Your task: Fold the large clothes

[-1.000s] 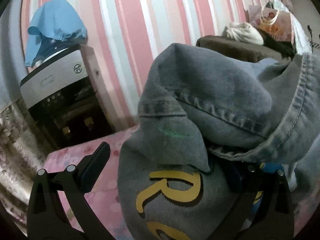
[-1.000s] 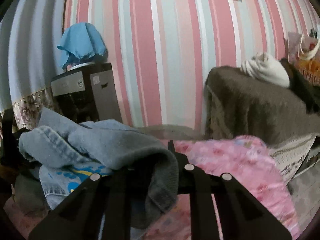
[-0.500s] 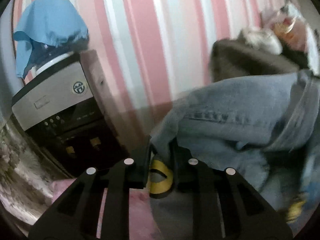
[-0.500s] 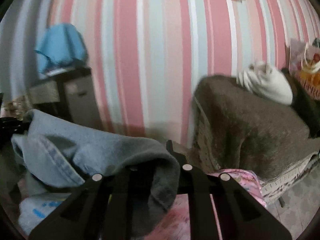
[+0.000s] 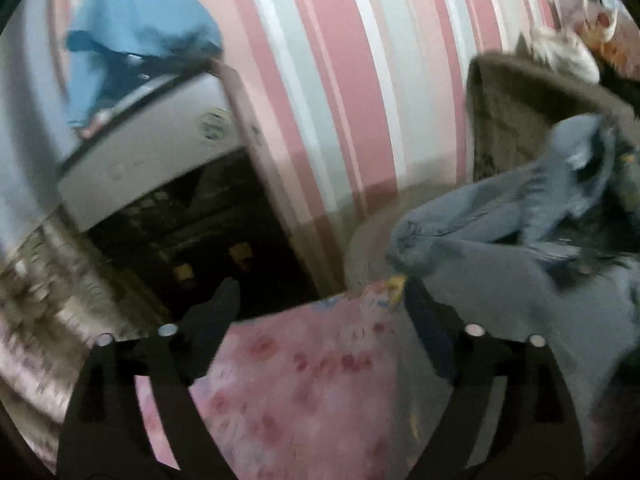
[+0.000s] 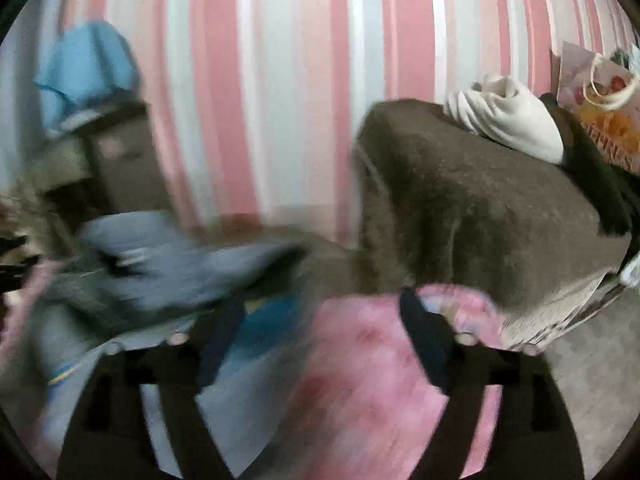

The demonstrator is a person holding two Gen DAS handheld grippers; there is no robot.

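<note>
A grey-blue denim garment point(image 5: 500, 280) lies crumpled on the pink flowered cloth point(image 5: 300, 380), to the right of my left gripper point(image 5: 320, 296). That gripper's jaws are opening; only pink cloth shows between them, and the denim's edge lies against the right finger. In the right wrist view the same denim point(image 6: 160, 272) is heaped at the left. My right gripper point(image 6: 320, 308) is opening too. A blue-printed part of the garment point(image 6: 272, 320) lies under the gap beside its left finger, with no pad pressing it. Both views are blurred.
A water dispenser point(image 5: 152, 160) with a blue cover point(image 5: 140, 28) stands at the left against the striped wall. A brown-covered seat point(image 6: 480, 200) at the right carries a white bundle point(image 6: 508, 120) and a printed gift bag point(image 6: 600, 112).
Both grippers were shut on the denim half a second ago and have let it go. Their jaws now stand wide, and the garment has dropped onto the pink cloth.
</note>
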